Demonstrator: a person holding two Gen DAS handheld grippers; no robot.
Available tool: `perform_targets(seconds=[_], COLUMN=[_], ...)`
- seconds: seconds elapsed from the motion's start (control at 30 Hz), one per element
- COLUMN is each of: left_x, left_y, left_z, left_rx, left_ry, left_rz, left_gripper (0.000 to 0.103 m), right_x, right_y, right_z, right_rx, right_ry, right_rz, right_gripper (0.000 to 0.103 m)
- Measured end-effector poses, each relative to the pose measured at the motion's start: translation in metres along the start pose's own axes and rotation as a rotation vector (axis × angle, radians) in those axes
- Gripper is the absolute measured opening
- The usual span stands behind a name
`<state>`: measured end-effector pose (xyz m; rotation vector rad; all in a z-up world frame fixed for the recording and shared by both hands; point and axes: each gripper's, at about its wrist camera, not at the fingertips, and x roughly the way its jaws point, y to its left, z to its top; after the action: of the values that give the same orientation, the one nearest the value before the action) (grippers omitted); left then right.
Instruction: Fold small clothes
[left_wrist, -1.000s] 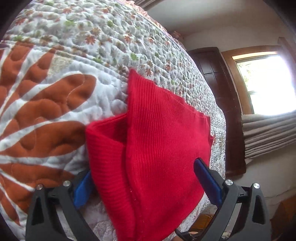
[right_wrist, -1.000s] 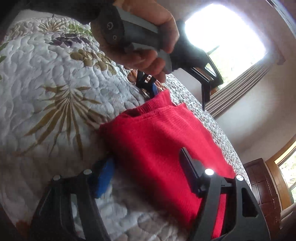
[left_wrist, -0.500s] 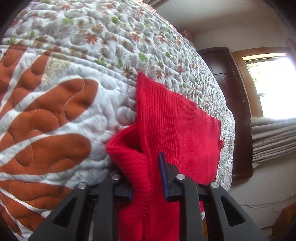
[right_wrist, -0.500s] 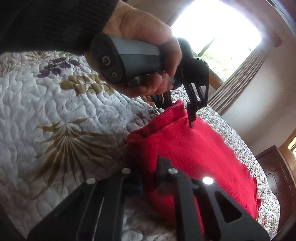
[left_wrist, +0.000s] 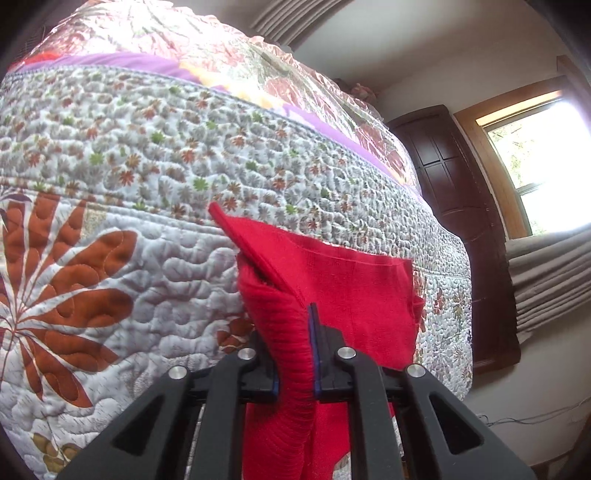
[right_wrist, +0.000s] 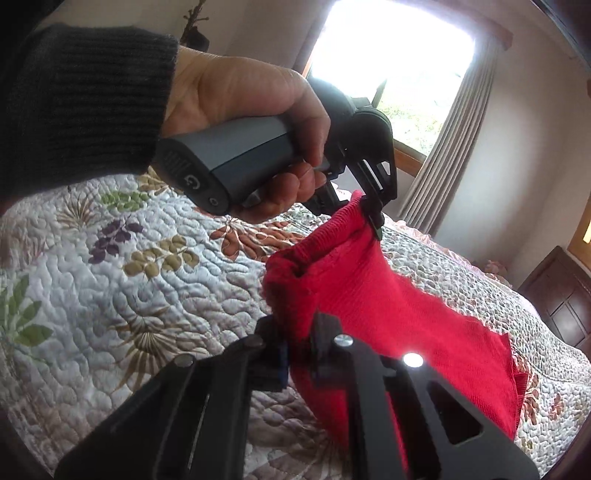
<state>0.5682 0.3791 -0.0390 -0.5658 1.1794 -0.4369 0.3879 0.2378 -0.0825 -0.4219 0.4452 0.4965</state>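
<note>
Both grippers have closed and lifted one edge of the red garment (left_wrist: 354, 295) off the bed (left_wrist: 147, 258); left gripper (left_wrist: 295, 369) and right gripper (right_wrist: 299, 354) each have jaws clamped on a corner. The far end rests on the quilt. The fold looks under way: next, carry the held edge over to the far edge, level

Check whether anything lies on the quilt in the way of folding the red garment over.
Nothing visible does. Both tongs, left and right, are shut on the near edge of the red knit garment, lifted off the floral quilt. The quilt around it shows nothing else lying on it.
</note>
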Motion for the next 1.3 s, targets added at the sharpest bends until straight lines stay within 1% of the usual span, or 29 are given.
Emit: perform_targets(seconds=[0.2,0.37,0.57,0.77,0.9,1.03,1.13,1.3], left_x=[-0.003,0.011,0.045,0.095,0.134,0.169,0.191,0.217], left_y=[-0.060,-0.105,-0.161,-0.211,-0.233,-0.243,-0.246,-0.252], left_z=[0.003,0.007,0.008,0.001,-0.009,-0.019,-0.026,-0.037], left_rx=[0.055,0.099,0.155,0.211,0.236,0.249,0.260,0.279], left_ry=[-0.028,-0.028,-0.005,0.035,0.069,0.098,0.111,0.117], left_rz=[0.042,0.064,0.082,0.108,0.128,0.164,0.213,0.289], left_gripper=[0.011,0.011,0.010,0.010,0.010,0.010,0.010,0.010], right_x=[-0.031,-0.050,-0.069,-0.094,-0.103,-0.104,-0.102,-0.093], right_y=[-0.050,-0.092,-0.139,-0.187,-0.212,-0.226,-0.236,-0.255], right_z=[0.003,-0.006,-0.026,-0.063,-0.094,-0.123,-0.146,-0.185], right_rx=[0.100,0.174,0.263,0.370,0.443,0.501,0.563,0.694], right_ry=[-0.059,-0.087,-0.107,-0.107,-0.100,-0.096,-0.095,-0.102], right_rz=[-0.017,-0.036,-0.057,-0.079,-0.094,-0.086,-0.057,0.004], right_gripper=[0.006,0.006,0.006,0.006,0.006,0.006,0.006,0.006])
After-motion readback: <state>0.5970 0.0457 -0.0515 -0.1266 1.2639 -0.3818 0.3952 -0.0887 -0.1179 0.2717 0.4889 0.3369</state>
